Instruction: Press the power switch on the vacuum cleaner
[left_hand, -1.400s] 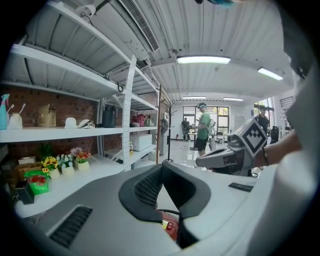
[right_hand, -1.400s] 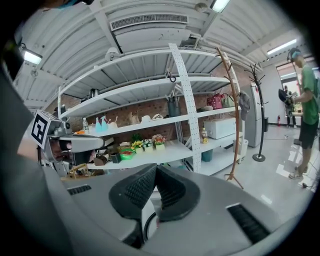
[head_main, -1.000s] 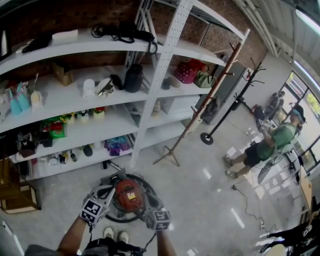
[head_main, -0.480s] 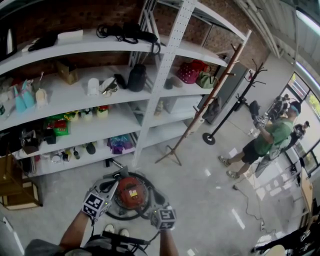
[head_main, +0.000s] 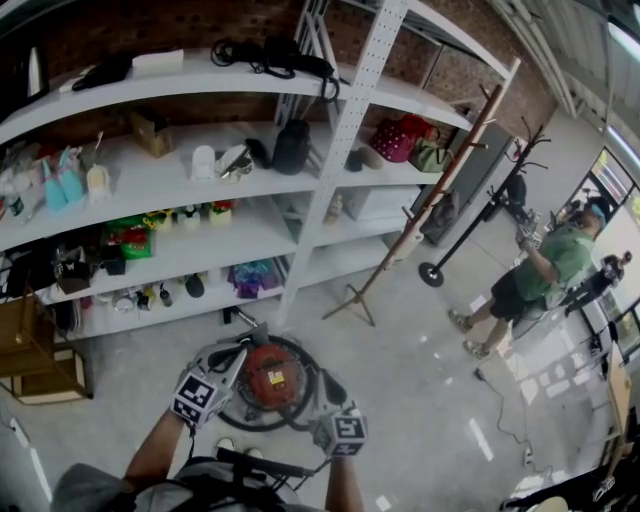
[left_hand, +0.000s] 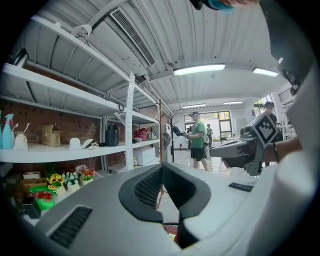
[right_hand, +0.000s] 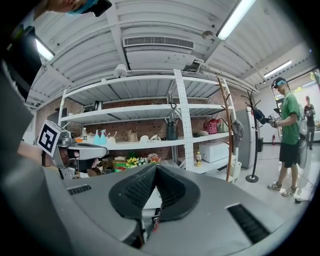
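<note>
The vacuum cleaner (head_main: 272, 374) is a round red canister with a black base ring, standing on the floor just below the shelves in the head view. Its power switch is too small to make out. My left gripper (head_main: 238, 354) hovers over the canister's left edge, and my right gripper (head_main: 322, 392) hovers over its right edge. In the left gripper view the left gripper (left_hand: 162, 166) points level at the shelves, jaws closed together with nothing between them. The right gripper (right_hand: 156, 168) looks the same in its own view, and each view shows the other gripper (left_hand: 250, 145) (right_hand: 75, 150).
White shelving (head_main: 330, 150) full of small goods stands right behind the vacuum. A wooden coat stand (head_main: 420, 215) and a black one (head_main: 470, 215) rise to the right. A person in a green shirt (head_main: 545, 265) stands further right. My shoes (head_main: 228, 447) are just behind the vacuum.
Both grippers have stayed over the vacuum while the head view drifted slightly. The person in green has shifted a little by the windows.
</note>
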